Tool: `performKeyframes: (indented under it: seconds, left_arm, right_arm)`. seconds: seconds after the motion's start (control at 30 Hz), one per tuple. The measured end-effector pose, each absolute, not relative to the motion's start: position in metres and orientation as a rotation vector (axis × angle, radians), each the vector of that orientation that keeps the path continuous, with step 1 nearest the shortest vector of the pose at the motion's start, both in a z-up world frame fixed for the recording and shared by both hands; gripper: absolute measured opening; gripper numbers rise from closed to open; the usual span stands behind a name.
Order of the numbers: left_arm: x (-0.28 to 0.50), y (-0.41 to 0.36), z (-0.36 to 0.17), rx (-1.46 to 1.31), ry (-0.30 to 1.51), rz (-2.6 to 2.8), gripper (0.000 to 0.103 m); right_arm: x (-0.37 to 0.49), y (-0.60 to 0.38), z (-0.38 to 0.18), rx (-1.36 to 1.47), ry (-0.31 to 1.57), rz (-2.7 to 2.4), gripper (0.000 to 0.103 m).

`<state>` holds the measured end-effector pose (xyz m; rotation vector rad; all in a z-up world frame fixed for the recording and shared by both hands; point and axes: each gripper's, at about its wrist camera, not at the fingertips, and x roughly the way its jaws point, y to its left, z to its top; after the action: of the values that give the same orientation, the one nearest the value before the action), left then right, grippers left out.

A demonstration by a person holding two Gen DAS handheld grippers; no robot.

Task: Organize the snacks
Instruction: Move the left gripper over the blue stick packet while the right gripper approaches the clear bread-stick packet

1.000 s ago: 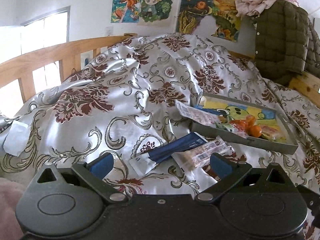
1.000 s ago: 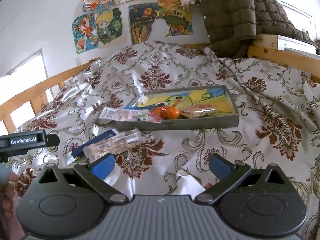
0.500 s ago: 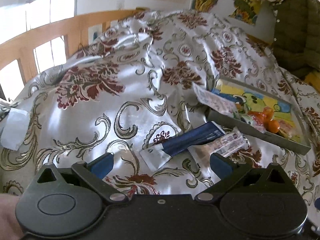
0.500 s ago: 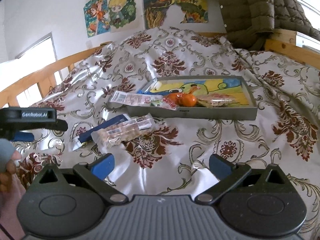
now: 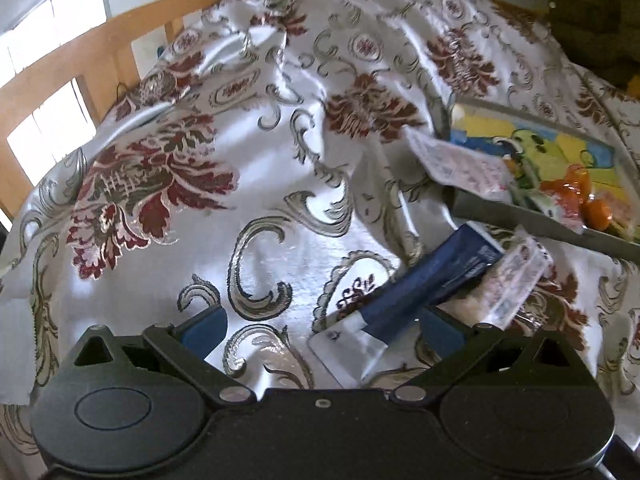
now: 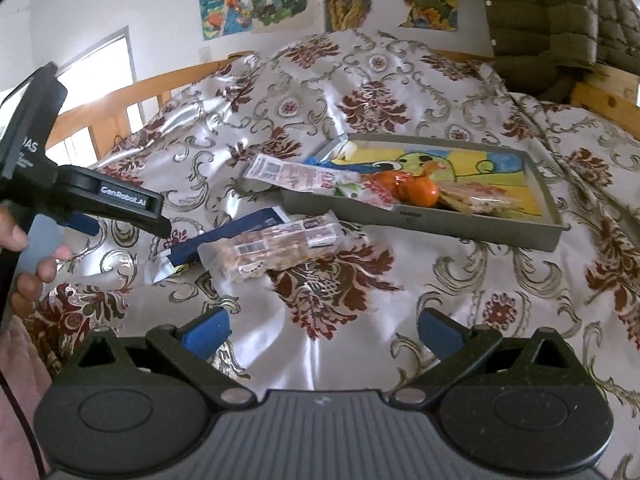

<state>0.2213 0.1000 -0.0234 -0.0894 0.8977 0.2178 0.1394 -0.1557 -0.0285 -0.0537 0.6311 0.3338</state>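
Note:
A dark blue snack packet with a white end lies on the bedspread, its near end between my open left gripper's fingers. A clear packet of biscuits lies beside it on the right. Both show in the right wrist view, the blue packet and the clear packet. A grey tray with a cartoon lining holds an orange wrapped snack, a pink-white packet hanging over its left rim, and a clear packet. My right gripper is open and empty above the bedspread.
A wooden bed rail runs along the left. A green quilted jacket hangs at the back right. The left gripper's body and the hand holding it show at the left of the right wrist view. The bedspread is wrinkled.
My left gripper has moved forward and down onto the blue packet, whose near end now lies between its fingers. My right gripper has moved closer to the packets and tray.

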Motion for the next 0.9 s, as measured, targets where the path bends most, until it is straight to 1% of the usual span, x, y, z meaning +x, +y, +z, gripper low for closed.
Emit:
performKeyframes:
  seconds: [0.17,0.37,0.9]
  left_arm:
    - [0.231,0.116,-0.033,-0.162,0.934,0.239,0.102]
    - [0.226,0.138,-0.032,-0.311,0.898,0.263,0.102]
    - [0.235,0.14,-0.028,-0.266,0.833,0.263,0.102]
  right_arm:
    - [0.154,-0.14,-0.031,-0.081,0.651,0.341,0.103]
    - [0.176,-0.12,-0.034,-0.065,0.67,0.34,0.103]
    - [0.265,-0.07,-0.056,0.14,0.84,0.217,0.103]
